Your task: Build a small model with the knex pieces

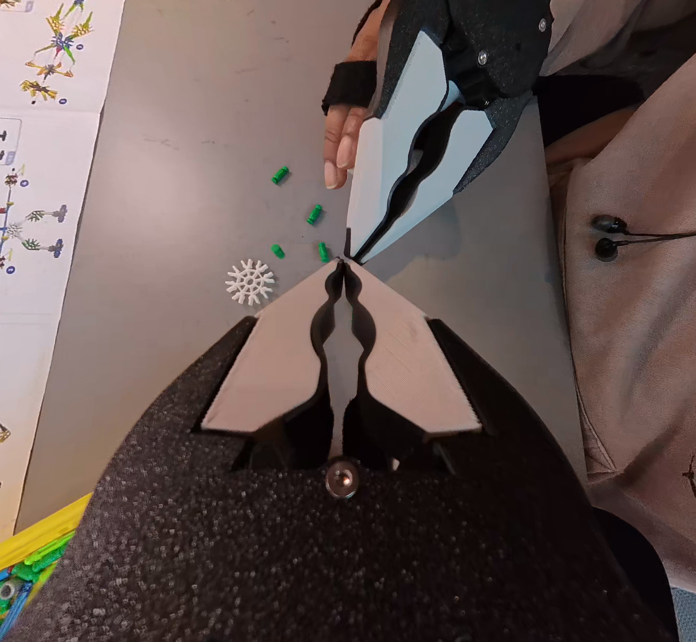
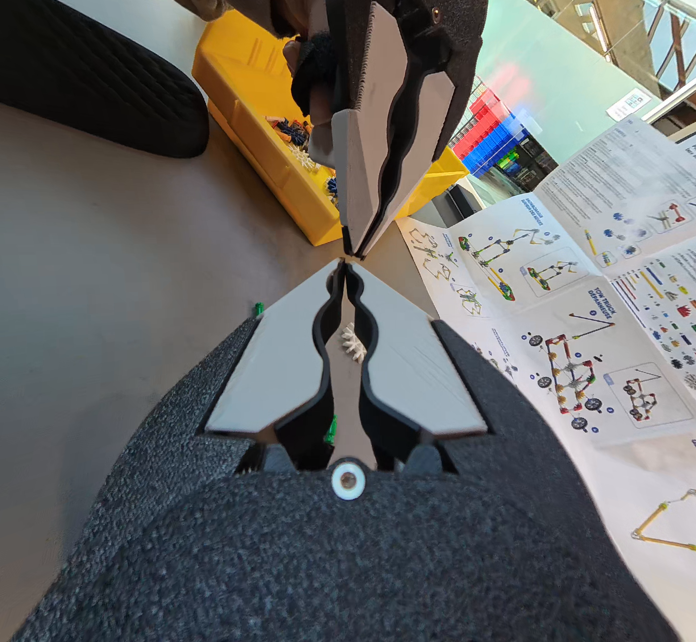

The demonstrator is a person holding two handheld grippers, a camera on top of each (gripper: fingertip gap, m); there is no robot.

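Note:
My left gripper [image 1: 342, 263] is shut, its tips together just above the grey table [image 1: 211, 104]. My right gripper [image 2: 344, 263] is shut too. The two point at each other, tips almost touching; the right gripper [image 1: 354, 255] shows in the left wrist view and the left gripper [image 2: 354, 253] in the right wrist view. I see nothing between either pair of tips. Several small green rods lie just left of the tips, the nearest [image 1: 323, 251] beside them, others [image 1: 315, 214] [image 1: 280, 175] farther off. A white snowflake-shaped connector [image 1: 250, 281] lies on the table nearby; it also shows in the right wrist view [image 2: 353, 342].
A printed instruction sheet [image 1: 56, 134] [image 2: 565, 304] is spread on the table. A yellow box [image 2: 263, 97] holds several coloured construction pieces. A black padded object [image 2: 94, 70] lies beyond it. A person's beige jacket [image 1: 621, 285] borders the table edge. Less than 4 cm separates the two grippers' tips. From either gripper's tips it is about 11 cm to the white snowflake-shaped connector [image 1: 250, 281].

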